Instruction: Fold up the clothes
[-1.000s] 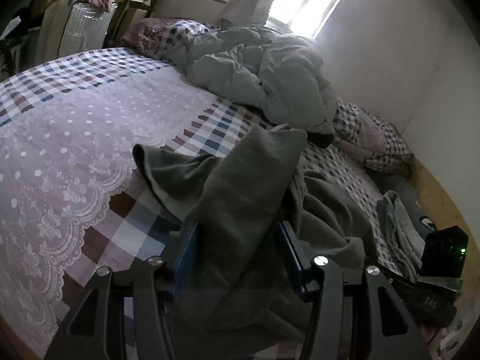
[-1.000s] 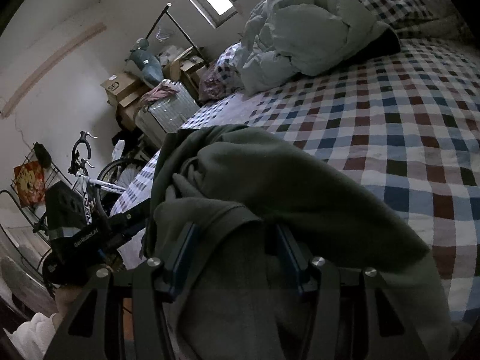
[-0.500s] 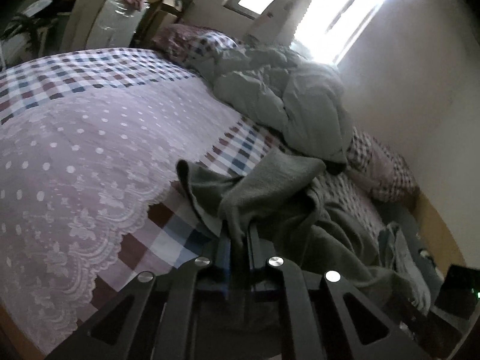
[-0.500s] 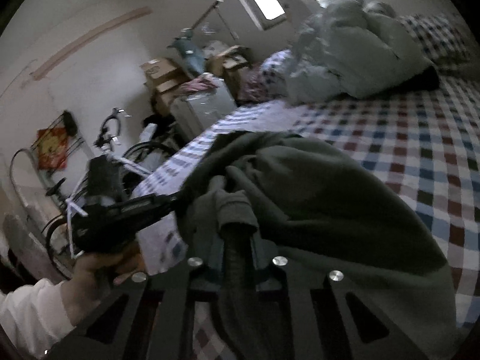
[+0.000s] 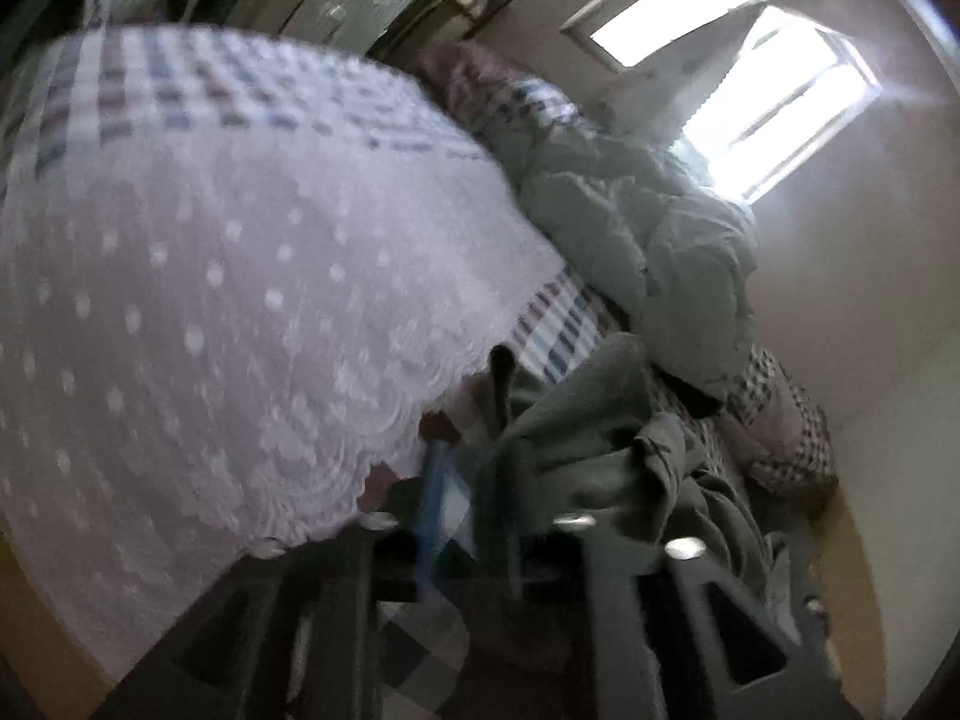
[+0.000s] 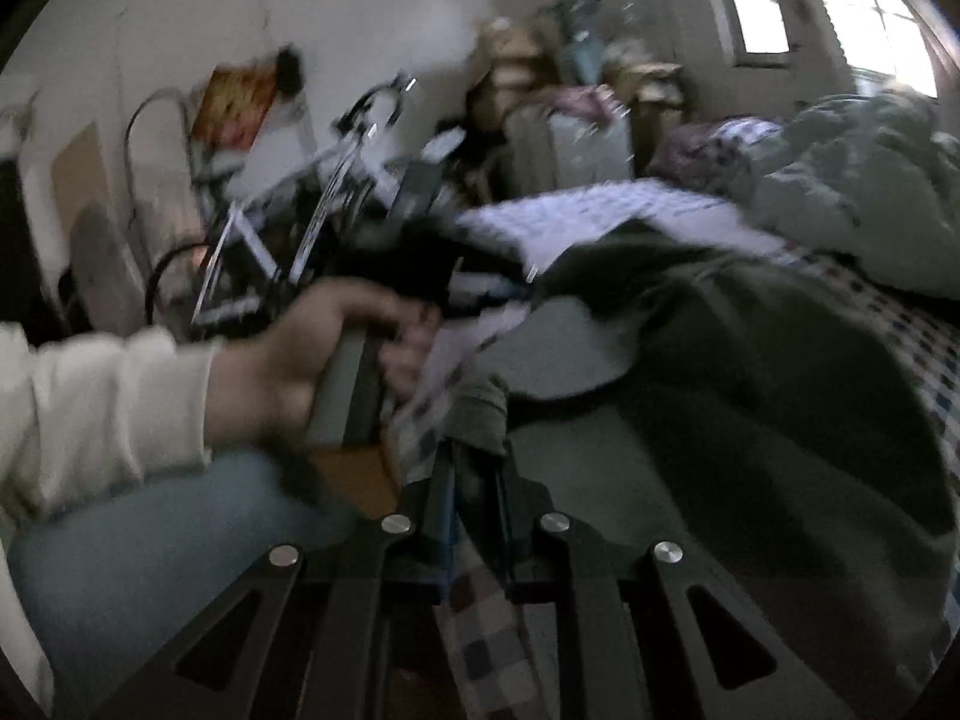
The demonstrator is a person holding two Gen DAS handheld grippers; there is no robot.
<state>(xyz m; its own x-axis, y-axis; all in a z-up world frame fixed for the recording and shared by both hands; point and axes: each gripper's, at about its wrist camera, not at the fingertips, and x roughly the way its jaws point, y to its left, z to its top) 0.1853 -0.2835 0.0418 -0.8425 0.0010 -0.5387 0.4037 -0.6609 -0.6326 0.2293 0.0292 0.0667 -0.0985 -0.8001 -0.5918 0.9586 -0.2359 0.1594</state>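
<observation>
**Both grippers pinching a green garment at the bed edge**

The dark green garment (image 6: 750, 396) lies bunched on the checked bedsheet (image 6: 936, 354), close to the near edge of the bed. It looks thick and soft, heavily creased, with a ribbed cuff or hem (image 6: 477, 405) standing up right at the right gripper (image 6: 477, 468). That gripper's fingers are pressed close together with the cuff caught between them. The frame is motion-blurred, so the fabric edges are smeared.

In the left view the same garment (image 5: 600, 456) piles up right of centre. The left gripper (image 5: 465, 480) has its fingers drawn near each other, and a fold of green cloth sits between them (blur makes the exact contact hard to read, but it looks like a pinch). The lower part of the garment is hidden behind the gripper body.

The person's left hand (image 6: 336, 354) wraps a fist round the left gripper's handle (image 6: 351, 396), wrist level, white sleeve (image 6: 90, 414) cut off at the frame edge. It is held just left of the garment.

Further out: a white lace cover (image 5: 228, 312) with dots spreads over the left half of the bed, and a pale green duvet (image 5: 648, 246) is heaped near the bright window (image 5: 780, 96). A bicycle (image 6: 312, 204) and stacked boxes (image 6: 540, 60) stand by the wall, all badly blurred.
</observation>
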